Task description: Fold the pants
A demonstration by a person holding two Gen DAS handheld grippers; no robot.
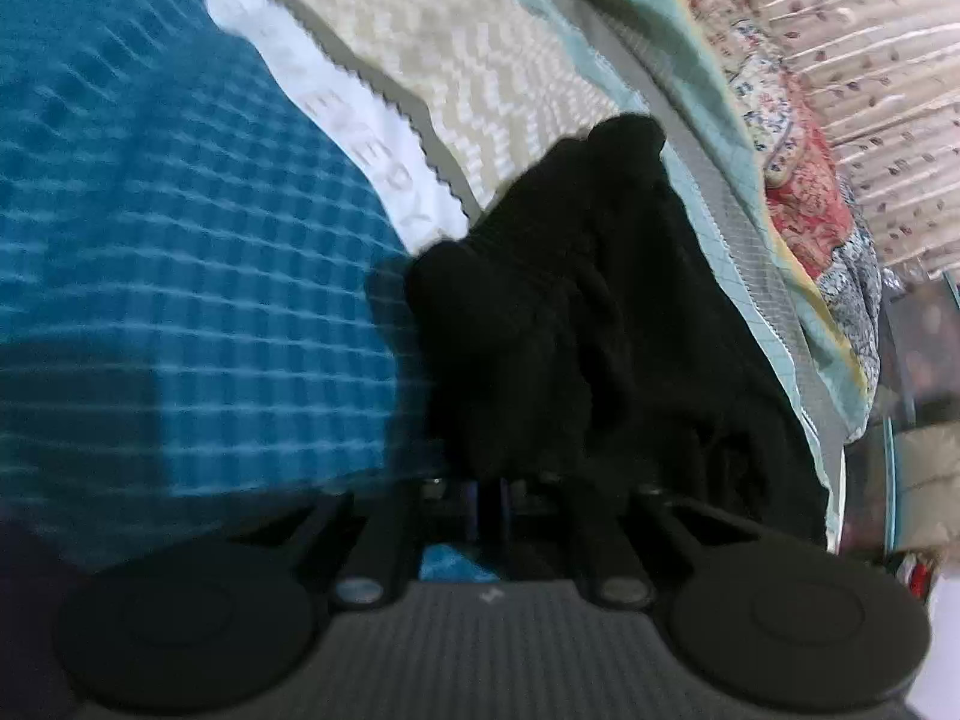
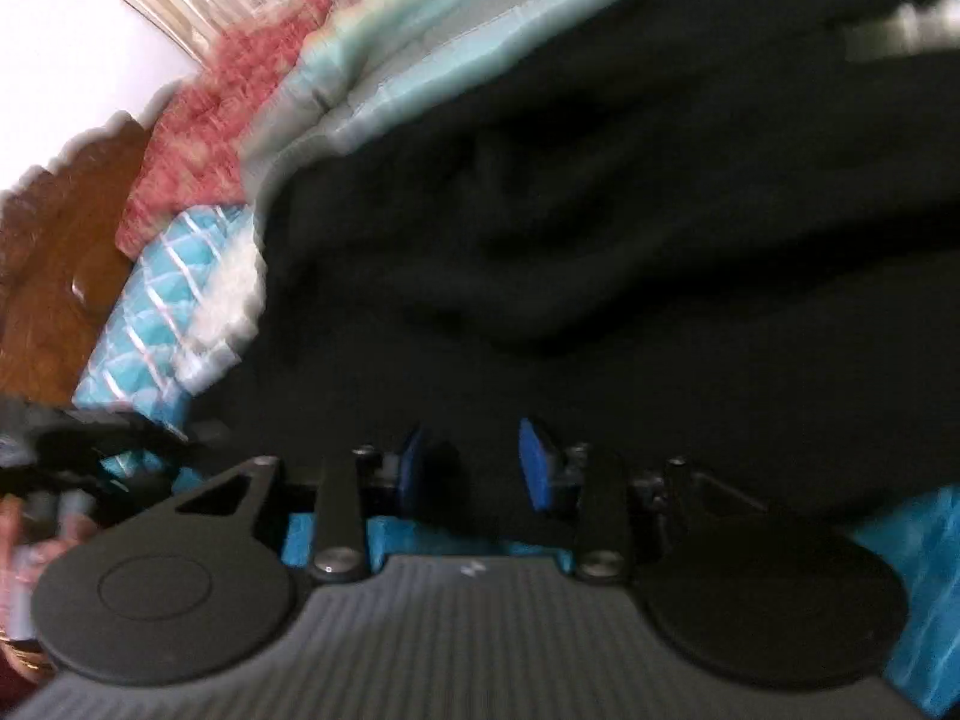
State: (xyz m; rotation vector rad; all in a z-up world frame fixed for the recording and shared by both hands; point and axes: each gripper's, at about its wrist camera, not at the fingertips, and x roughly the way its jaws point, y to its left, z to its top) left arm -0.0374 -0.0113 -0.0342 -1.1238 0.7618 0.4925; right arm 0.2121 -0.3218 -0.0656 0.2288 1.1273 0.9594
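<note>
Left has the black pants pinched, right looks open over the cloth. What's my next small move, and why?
Probably close the right gripper on the pants. Its blue fingers stand apart with black cloth right at them, while the left gripper seems already shut on the pants, bunched over the blue blanket. Blur makes this uncertain.

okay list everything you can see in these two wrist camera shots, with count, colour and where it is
pants: one, black, bunched on the bed, running up from the left gripper
blanket: one, blue checked, under and left of the pants
towel: one, cream, beyond the pants
quilt: one, red and blue floral, far bed edge
headboard: one, brown wood, left in right view
left gripper: black, shut on pants
right gripper: blue pads apart, against the pants
</note>
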